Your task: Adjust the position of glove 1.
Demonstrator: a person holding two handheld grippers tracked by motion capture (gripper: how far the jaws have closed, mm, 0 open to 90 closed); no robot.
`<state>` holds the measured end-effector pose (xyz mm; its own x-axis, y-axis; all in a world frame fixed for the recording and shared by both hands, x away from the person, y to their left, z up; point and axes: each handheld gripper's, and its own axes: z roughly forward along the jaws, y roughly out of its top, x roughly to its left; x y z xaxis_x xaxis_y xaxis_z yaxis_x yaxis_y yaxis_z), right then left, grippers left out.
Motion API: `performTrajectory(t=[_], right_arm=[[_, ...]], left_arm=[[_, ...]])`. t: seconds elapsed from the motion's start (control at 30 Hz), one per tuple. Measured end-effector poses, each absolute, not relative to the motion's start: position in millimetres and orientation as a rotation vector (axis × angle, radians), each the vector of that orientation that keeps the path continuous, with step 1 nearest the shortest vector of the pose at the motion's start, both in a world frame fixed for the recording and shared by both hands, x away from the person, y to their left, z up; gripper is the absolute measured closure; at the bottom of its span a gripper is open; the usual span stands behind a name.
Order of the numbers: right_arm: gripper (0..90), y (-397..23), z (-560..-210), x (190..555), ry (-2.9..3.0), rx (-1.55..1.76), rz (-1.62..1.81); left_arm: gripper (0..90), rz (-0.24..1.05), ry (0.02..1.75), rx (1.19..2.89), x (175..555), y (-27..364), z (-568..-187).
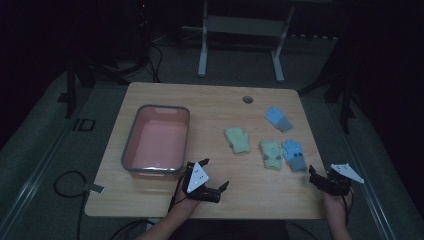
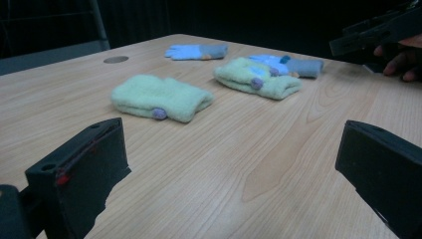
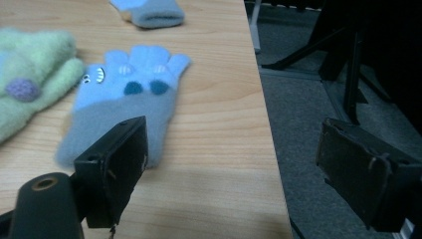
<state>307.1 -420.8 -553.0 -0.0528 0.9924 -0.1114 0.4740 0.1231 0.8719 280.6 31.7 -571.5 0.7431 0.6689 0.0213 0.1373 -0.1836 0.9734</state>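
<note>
On the table (image 1: pixel 165 97), we note:
Left gripper (image 1: pixel 223 186): ours, near the front edge beside the pink tub (image 1: pixel 156 142); jaws spread wide, nothing between them.
Right gripper (image 1: pixel 313 175): ours, at the table's right edge; jaws wide apart, empty, just short of the nearer blue glove (image 3: pixel 124 107).
Green mittens: one (image 1: pixel 237 138) mid-table, the other (image 1: pixel 270 153) touching that blue glove.
Far blue glove (image 1: pixel 278 118): lying apart, farther back.
</note>
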Motion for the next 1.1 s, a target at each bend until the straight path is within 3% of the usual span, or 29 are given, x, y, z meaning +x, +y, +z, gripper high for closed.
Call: performTrajectory(t=[0.6,1.1], right_arm=[[13.8,-416.6,-548.0,308.9,1.706,1.517,0.806],[10.8,-397.0,-502.7,318.2,1.745,1.516,0.919]], left_arm=[[0.2,0.543,0.650,1.709,280.3,32.1,-571.5],[0.2,0.552,0.643,1.709,279.4,31.3,-571.6]])
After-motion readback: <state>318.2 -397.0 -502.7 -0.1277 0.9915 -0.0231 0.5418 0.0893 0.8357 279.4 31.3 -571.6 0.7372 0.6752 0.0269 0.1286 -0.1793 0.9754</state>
